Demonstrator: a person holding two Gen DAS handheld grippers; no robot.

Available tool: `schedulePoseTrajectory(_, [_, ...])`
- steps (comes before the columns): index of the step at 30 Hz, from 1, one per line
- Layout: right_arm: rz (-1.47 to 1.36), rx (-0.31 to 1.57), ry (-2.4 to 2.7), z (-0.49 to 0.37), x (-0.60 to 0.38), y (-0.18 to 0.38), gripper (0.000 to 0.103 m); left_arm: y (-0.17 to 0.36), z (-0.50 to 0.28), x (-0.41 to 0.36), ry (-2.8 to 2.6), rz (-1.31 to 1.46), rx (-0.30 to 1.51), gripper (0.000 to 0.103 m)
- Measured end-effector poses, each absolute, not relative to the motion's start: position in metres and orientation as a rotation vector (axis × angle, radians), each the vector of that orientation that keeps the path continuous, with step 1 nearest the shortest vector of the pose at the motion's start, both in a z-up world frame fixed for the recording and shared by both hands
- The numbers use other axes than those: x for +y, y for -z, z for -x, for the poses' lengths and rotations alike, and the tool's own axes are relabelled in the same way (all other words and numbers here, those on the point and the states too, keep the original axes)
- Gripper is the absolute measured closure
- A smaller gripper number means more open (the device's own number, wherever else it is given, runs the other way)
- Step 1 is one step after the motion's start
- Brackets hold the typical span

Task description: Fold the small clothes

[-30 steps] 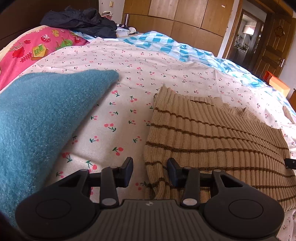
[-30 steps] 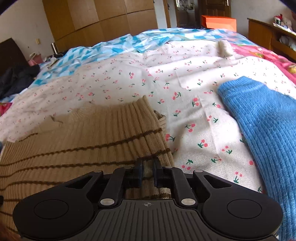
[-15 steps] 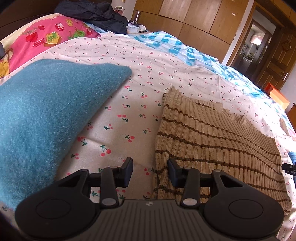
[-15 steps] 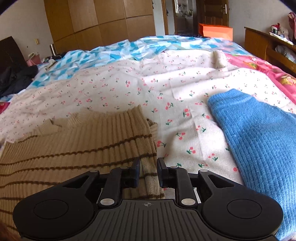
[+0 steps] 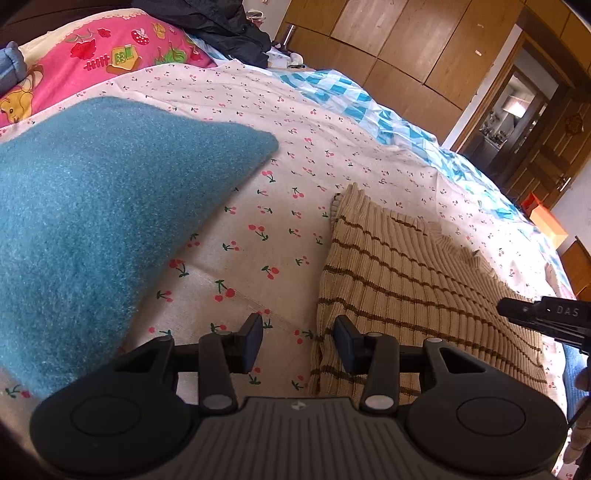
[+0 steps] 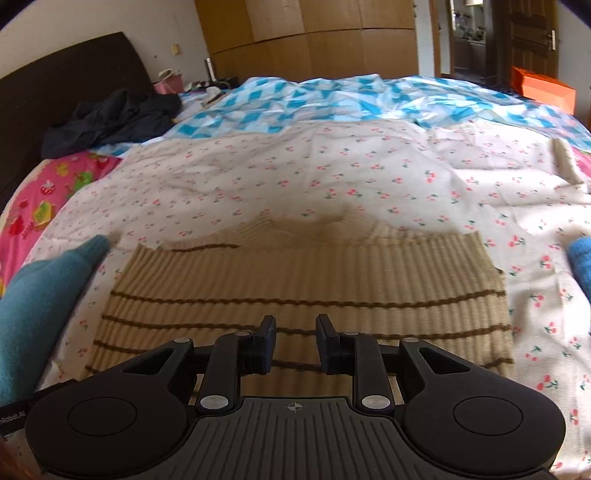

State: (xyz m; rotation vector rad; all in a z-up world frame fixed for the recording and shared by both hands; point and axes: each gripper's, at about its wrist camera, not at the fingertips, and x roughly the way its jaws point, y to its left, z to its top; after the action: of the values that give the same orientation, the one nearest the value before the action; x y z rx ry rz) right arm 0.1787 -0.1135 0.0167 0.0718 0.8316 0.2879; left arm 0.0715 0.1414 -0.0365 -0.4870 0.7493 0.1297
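A folded tan ribbed sweater with brown stripes (image 5: 413, 280) lies flat on the cherry-print bedspread (image 5: 280, 206); it also shows in the right wrist view (image 6: 303, 280). My left gripper (image 5: 298, 338) is open and empty, hovering over the sweater's near left edge. My right gripper (image 6: 295, 341) is open and empty above the sweater's near edge, at its middle. The tip of the right gripper shows at the right edge of the left wrist view (image 5: 543, 314).
A teal fuzzy garment (image 5: 92, 221) lies left of the sweater, also in the right wrist view (image 6: 40, 295). A bright blue knit (image 6: 580, 262) lies to the right. A pink quilt (image 5: 96, 62), dark clothes (image 6: 110, 118) and a wooden wardrobe (image 6: 306, 33) lie beyond.
My right gripper has opened, let go of the sweater's edge and swung left to face the sweater's middle. My left gripper has stayed open and pulled back and up slightly.
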Motion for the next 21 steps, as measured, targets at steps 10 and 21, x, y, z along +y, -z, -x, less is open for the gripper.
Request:
schedulePoseTrajectory(10, [0.001,0.861,-0.432,-0.201,-0.029,-0.020,0.074,0.046,-0.077,0.145,-0.092,0.527,0.788,0.055])
schedulePoseTrajectory(21, [0.095,0.940,-0.502,-0.227,0.049,-0.015,0.061,0.046,-0.076,0.144,-0.054,0.546,0.785,0.053])
